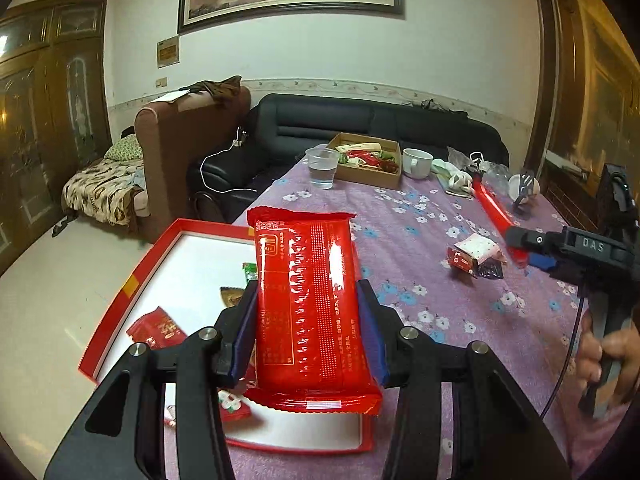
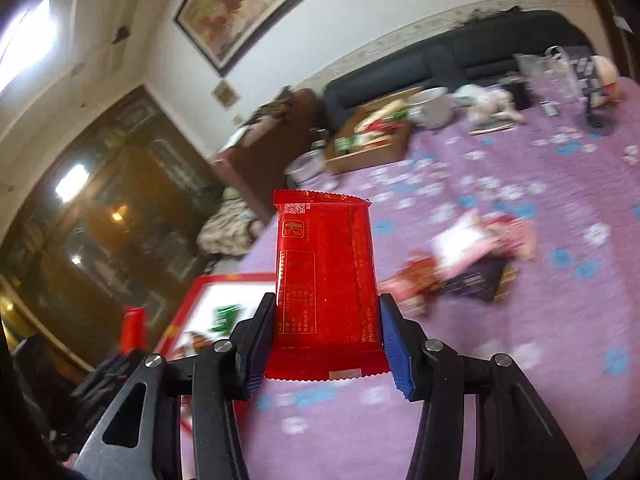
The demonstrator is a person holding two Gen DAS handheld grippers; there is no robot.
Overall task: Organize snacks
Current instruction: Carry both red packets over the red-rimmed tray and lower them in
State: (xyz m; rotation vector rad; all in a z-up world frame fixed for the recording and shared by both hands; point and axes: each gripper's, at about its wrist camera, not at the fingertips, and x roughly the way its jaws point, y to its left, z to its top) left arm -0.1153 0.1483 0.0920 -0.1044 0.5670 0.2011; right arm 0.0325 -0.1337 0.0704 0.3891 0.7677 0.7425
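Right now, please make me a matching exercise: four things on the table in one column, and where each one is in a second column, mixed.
1. red packet
2. plastic cup
3. green packet
4. white mug

a. right of the cardboard box
b. inside the red tray
c. left of the cardboard box
d. in the left claw

Pairs: 1-d, 2-c, 3-b, 4-a

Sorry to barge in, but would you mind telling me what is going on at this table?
A person is sorting snacks with a handheld gripper in each hand. The left gripper is clamped on a red snack packet above the red tray, which already holds a few snacks. The right gripper grips a second red packet. More loose snacks lie on the purple flowered tablecloth.
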